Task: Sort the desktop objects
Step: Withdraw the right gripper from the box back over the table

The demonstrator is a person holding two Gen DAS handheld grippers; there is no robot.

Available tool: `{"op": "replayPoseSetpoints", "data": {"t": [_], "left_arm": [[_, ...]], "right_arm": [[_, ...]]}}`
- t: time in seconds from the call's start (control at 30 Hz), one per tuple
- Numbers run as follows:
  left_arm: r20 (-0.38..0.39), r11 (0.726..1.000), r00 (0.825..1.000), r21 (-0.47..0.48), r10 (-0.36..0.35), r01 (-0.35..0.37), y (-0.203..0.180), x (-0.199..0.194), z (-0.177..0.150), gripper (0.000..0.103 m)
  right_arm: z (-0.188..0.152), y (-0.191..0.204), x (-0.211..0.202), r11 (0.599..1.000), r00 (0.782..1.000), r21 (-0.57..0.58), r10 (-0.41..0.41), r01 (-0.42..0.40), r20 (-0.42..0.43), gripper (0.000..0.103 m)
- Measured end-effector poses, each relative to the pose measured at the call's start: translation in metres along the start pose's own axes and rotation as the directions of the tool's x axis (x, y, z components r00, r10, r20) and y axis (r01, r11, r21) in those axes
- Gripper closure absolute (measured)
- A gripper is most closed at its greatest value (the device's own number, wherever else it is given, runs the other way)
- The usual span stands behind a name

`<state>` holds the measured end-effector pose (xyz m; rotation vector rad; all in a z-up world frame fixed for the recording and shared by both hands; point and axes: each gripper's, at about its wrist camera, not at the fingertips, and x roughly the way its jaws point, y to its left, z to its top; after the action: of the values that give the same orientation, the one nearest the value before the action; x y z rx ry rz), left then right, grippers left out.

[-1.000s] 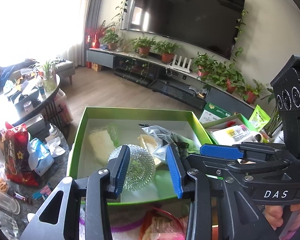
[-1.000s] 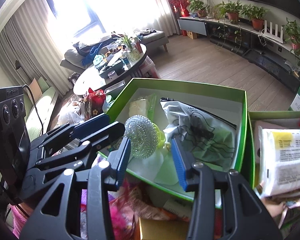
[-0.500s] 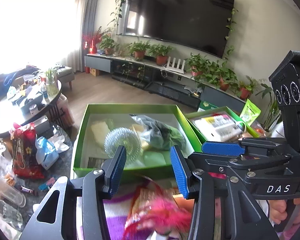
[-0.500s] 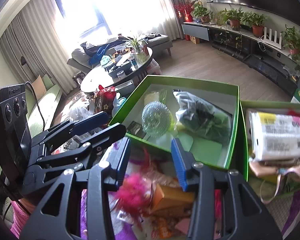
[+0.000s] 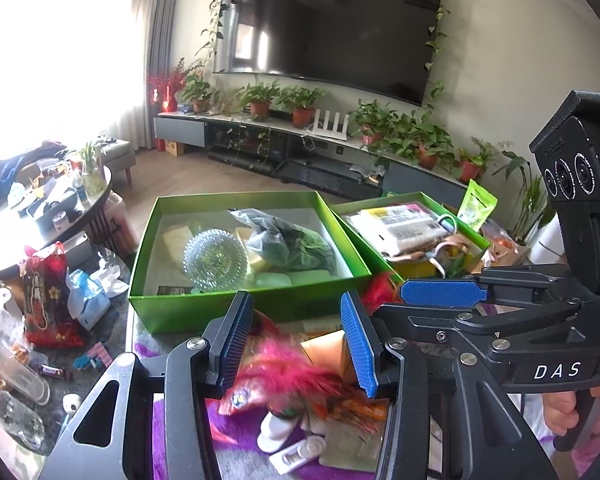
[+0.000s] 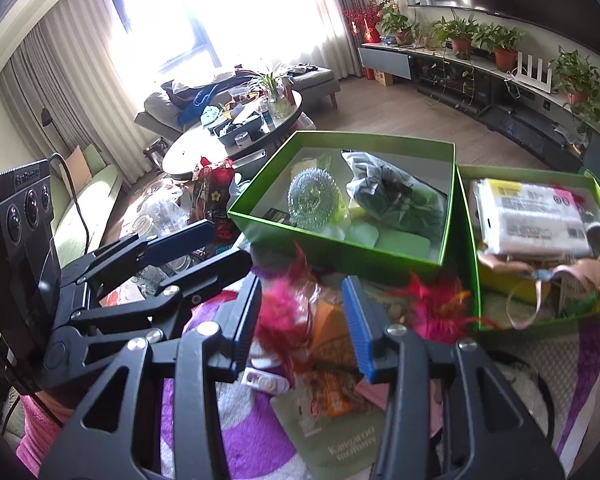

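Both grippers backed off green box (image 5: 244,312) (scrubber (image 5: 215,260) inside) | left (image 5: 296,340), right (image 6: 306,320): parted, empty

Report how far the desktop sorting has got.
Done: the silver wire scrubbing ball and a dark plastic bag lie in the left green box; the right green box holds a white labelled packet. In hand: nothing; left gripper and right gripper are open. Left: the pink feathery toy, orange packet and other clutter on the purple cloth.

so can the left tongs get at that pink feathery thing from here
Probably yes: the left tongs stand open right above the pink feathery thing, which lies on top of the pile with nothing covering it.
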<state>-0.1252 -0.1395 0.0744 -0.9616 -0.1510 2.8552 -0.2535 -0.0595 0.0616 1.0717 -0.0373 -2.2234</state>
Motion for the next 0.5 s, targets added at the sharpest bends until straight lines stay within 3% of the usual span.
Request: {"op": "replayPoseSetpoints", "data": {"t": [0.5], "left_arm": [[-0.055, 1.000, 0.998, 0.014, -0.007, 0.007, -0.020, -0.021, -0.052, 0.057]], "right_arm": [[-0.057, 0.011, -0.010, 1.000, 0.999, 0.005, 0.022, -0.021, -0.041, 0.060]]}}
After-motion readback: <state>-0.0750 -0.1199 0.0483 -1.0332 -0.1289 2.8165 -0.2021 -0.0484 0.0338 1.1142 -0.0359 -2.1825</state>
